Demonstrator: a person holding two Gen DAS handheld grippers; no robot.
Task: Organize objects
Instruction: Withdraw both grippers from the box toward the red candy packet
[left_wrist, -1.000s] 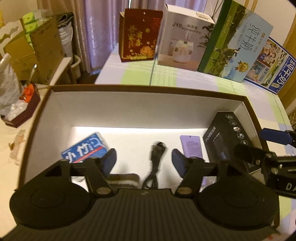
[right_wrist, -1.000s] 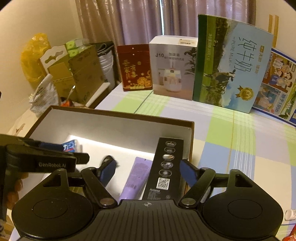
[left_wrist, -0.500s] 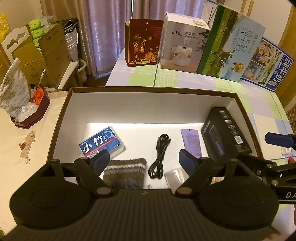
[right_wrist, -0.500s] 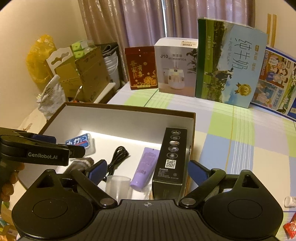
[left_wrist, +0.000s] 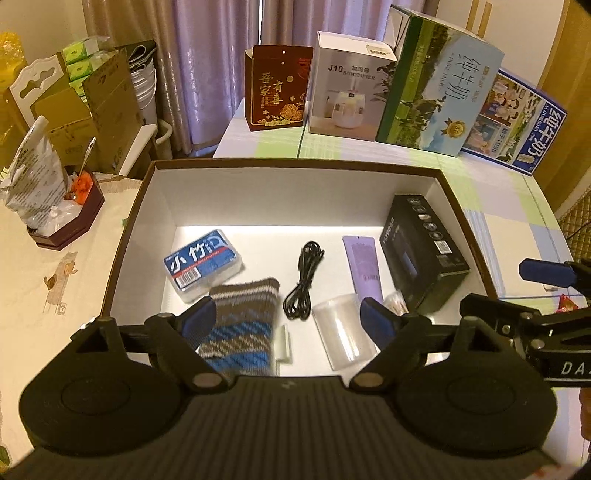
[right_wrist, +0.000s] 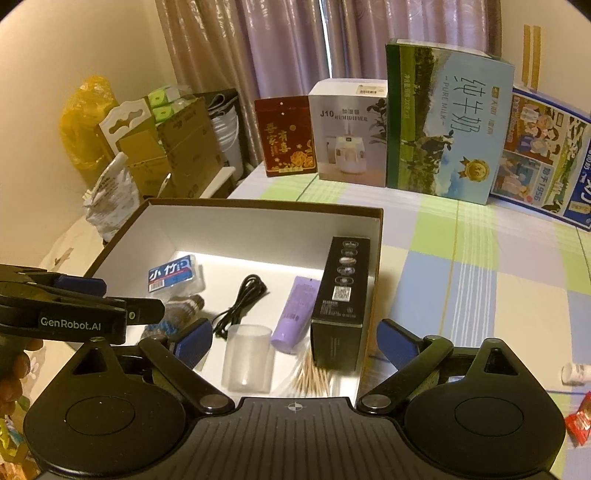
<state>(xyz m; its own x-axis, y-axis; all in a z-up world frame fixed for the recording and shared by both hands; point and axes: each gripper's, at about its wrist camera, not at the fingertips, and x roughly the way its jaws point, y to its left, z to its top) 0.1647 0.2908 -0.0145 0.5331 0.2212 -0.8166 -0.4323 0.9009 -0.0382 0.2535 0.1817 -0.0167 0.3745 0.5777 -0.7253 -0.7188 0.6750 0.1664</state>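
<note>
A brown box with white inside (left_wrist: 127, 229) (right_wrist: 376, 258) holds a blue tissue pack (left_wrist: 201, 264) (right_wrist: 171, 275), a striped knit pouch (left_wrist: 240, 325) (right_wrist: 181, 310), a black cable (left_wrist: 303, 280) (right_wrist: 243, 299), a clear cup (left_wrist: 341, 332) (right_wrist: 247, 363), a purple tube (left_wrist: 364, 266) (right_wrist: 297, 310), a black carton (left_wrist: 421, 251) (right_wrist: 341, 295) and toothpicks (right_wrist: 312, 378). My left gripper (left_wrist: 286, 319) is open and empty above the box's near edge. My right gripper (right_wrist: 293, 343) is open and empty over the box's near right corner.
Upright cartons stand at the table's back: a red box (left_wrist: 279, 94), a humidifier box (left_wrist: 347, 99), milk cartons (left_wrist: 439, 99). A small dark tray (left_wrist: 66, 214) sits left of the box. A white bottle (right_wrist: 574, 373) and red wrapper (right_wrist: 580, 424) lie right.
Both grippers have pulled back and risen from inside the box. More of the box's contents now show, including the pouch, cup and toothpicks. Both stay open and empty.
</note>
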